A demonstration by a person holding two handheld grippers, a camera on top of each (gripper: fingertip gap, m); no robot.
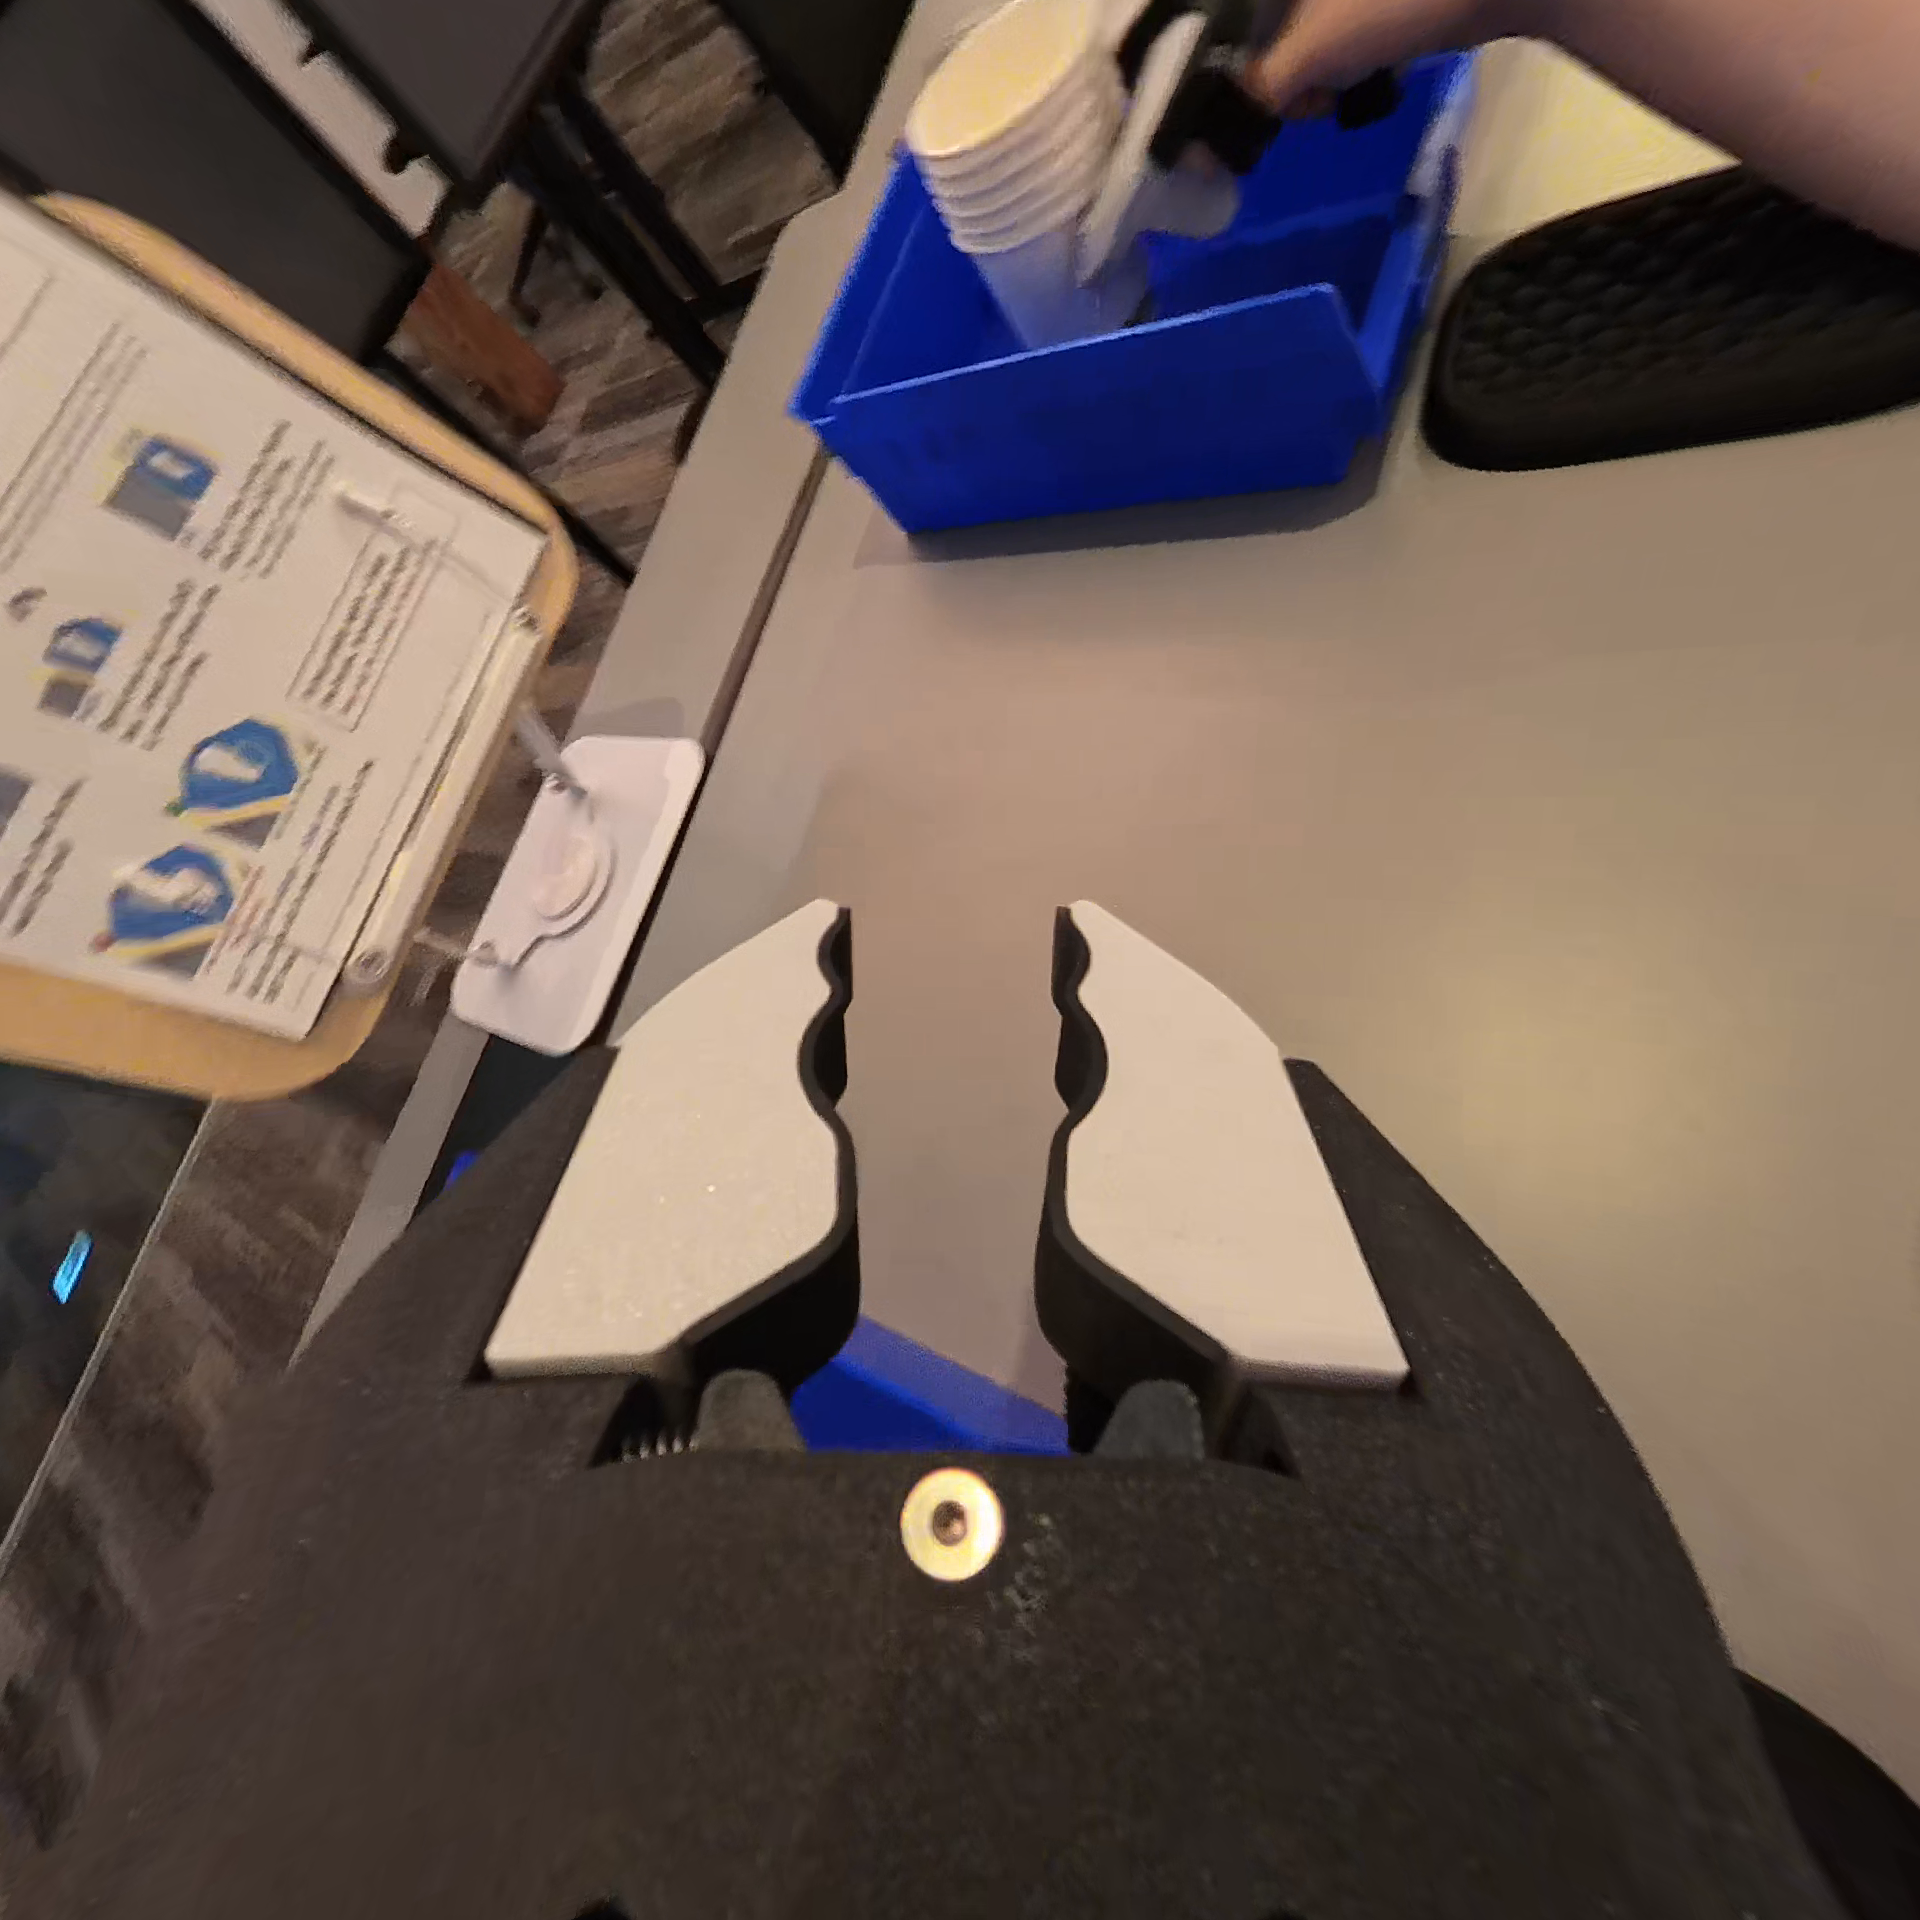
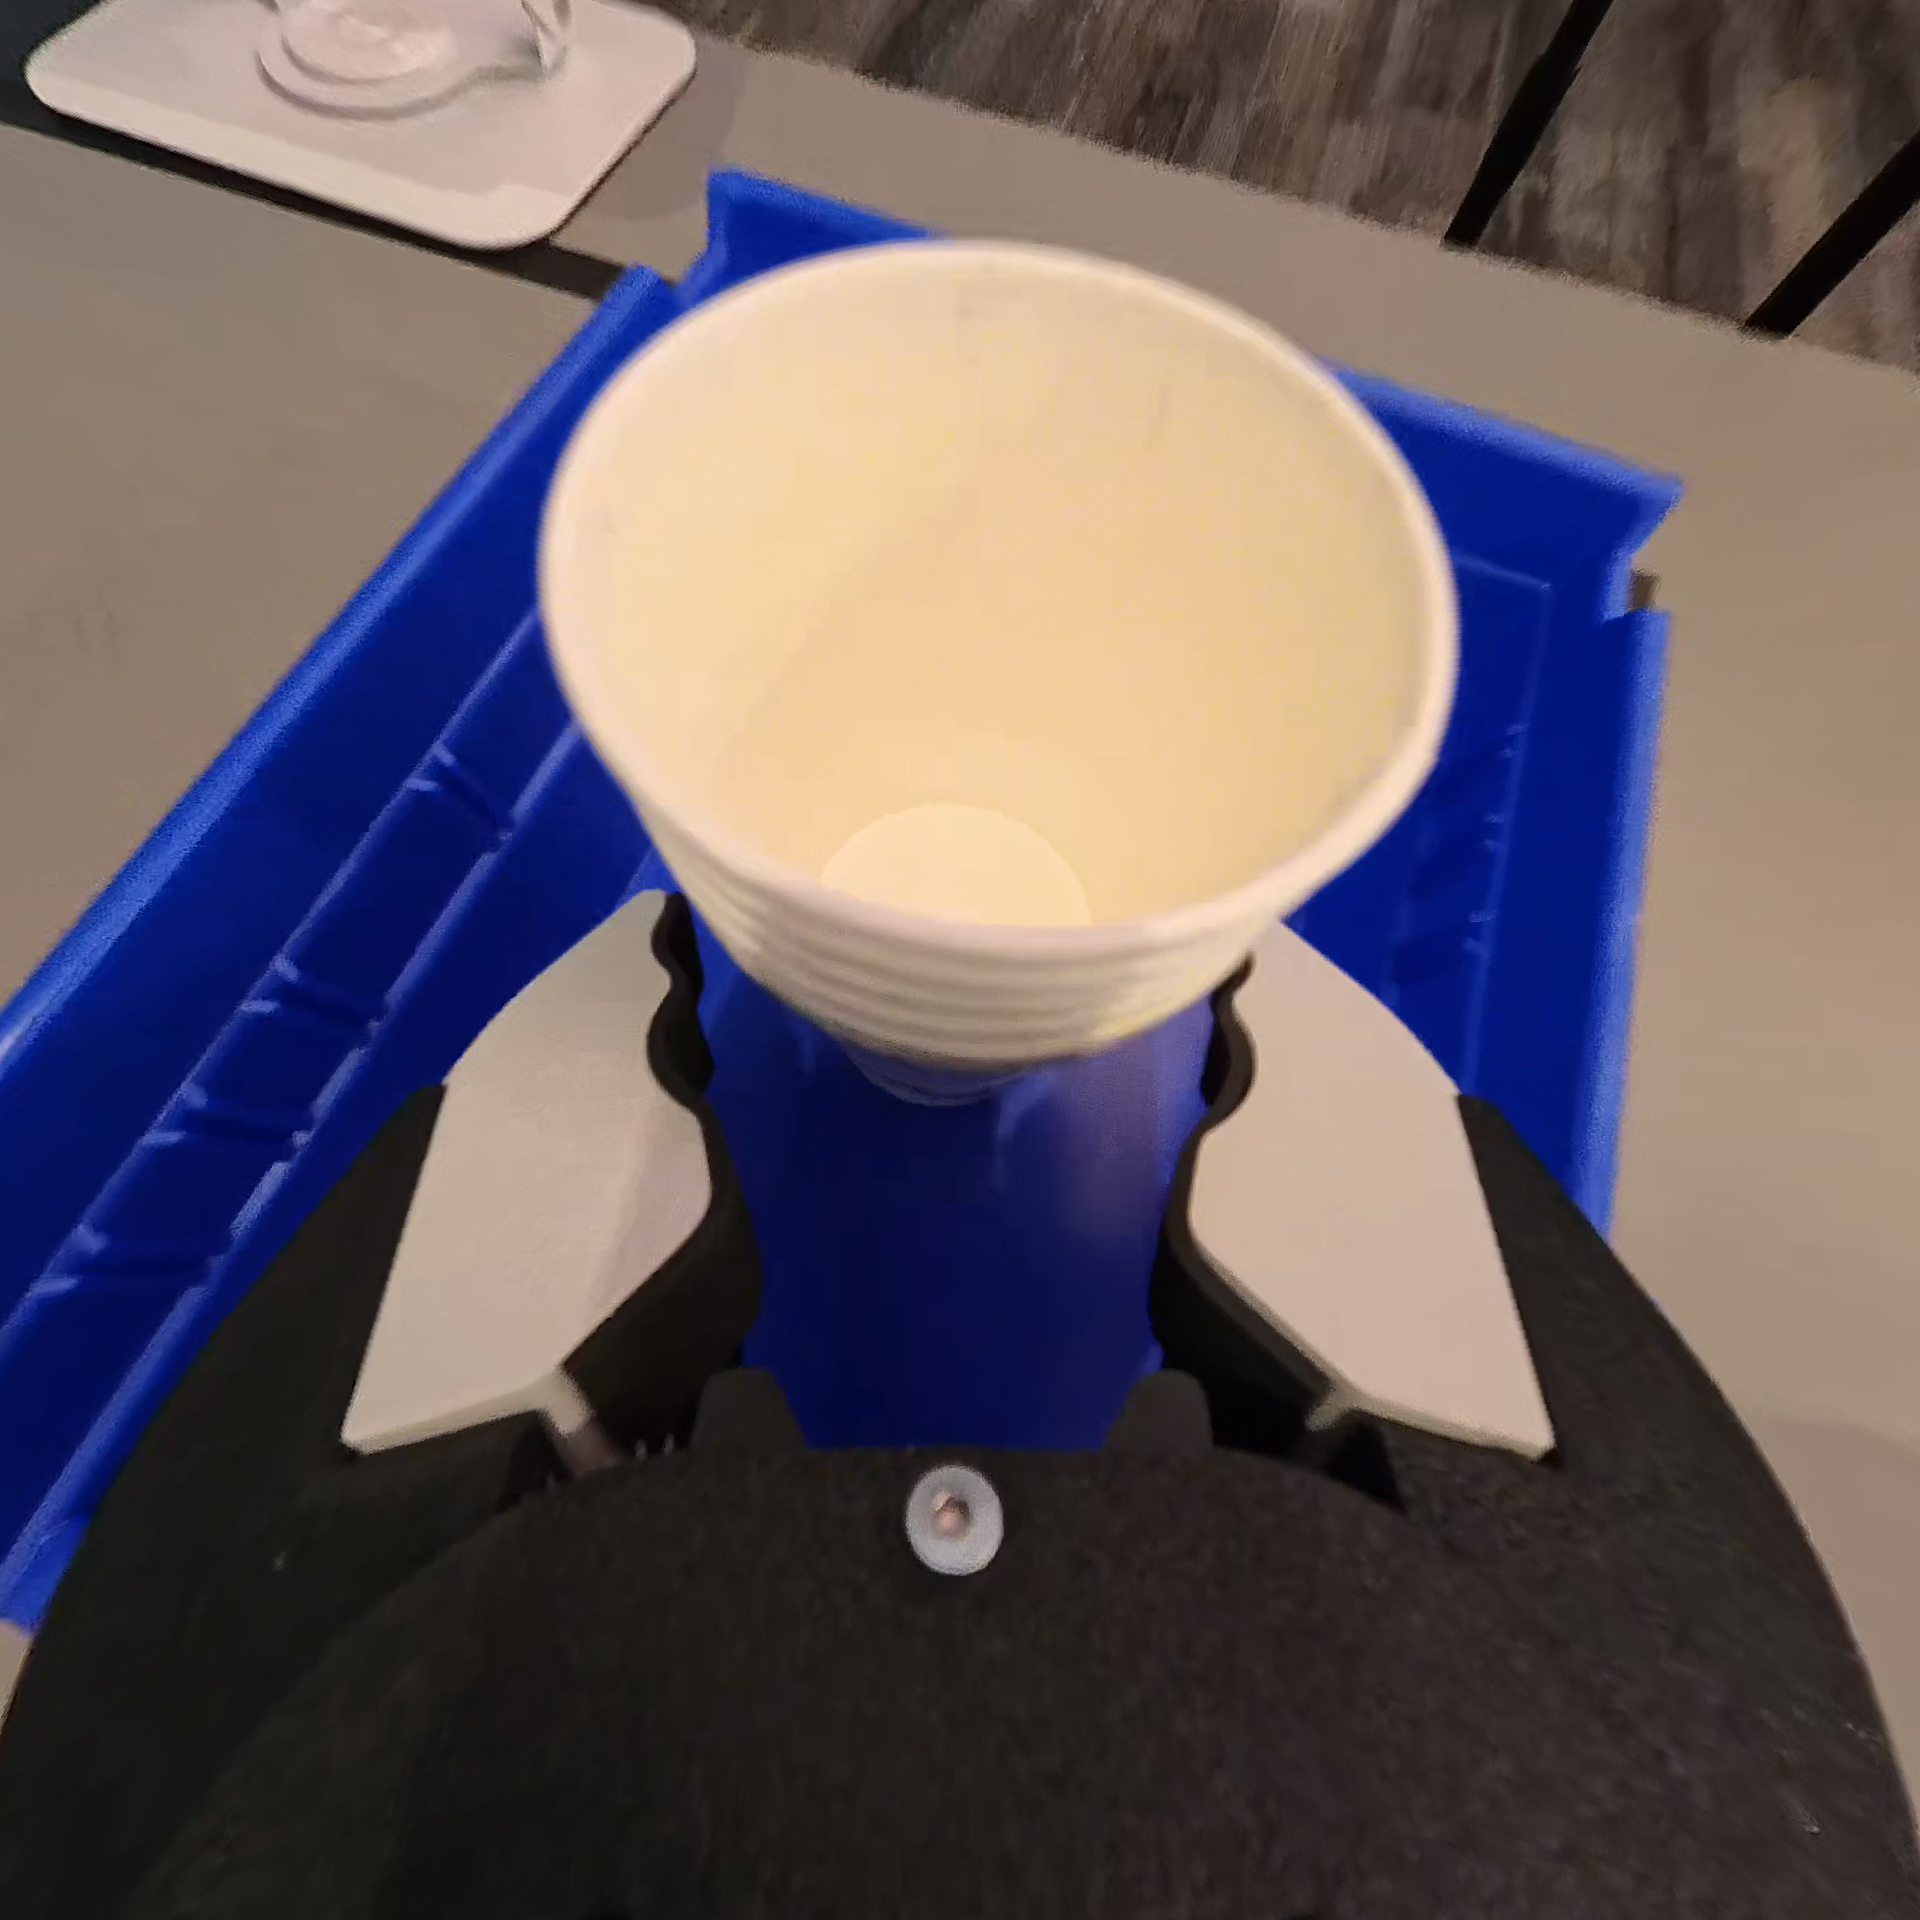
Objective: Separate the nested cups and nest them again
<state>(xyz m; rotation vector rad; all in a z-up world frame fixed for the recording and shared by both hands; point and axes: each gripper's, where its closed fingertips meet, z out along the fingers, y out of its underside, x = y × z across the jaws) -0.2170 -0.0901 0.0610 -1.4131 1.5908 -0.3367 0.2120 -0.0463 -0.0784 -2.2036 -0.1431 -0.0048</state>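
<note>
The right gripper (image 2: 951,997) gapes around the cup stack (image 2: 987,665) in the bin (image 2: 312,935) (still nested), not yet clamped, while the left gripper (image 1: 951,935) waits released over the table (image 1: 1351,779); next, clamp low on the stack.

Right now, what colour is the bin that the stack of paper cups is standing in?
Bright blue. The bin shows best in the right wrist view, with the cups inside it.

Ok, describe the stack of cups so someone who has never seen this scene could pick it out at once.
Start at the grey table and find the blue bin at its far end. Standing inside the bin is the stack of cups: white paper cups nested together, mouth up, rims layered in rings. It is the only white thing in the bin, and the right claw is open around its lower part.
</note>
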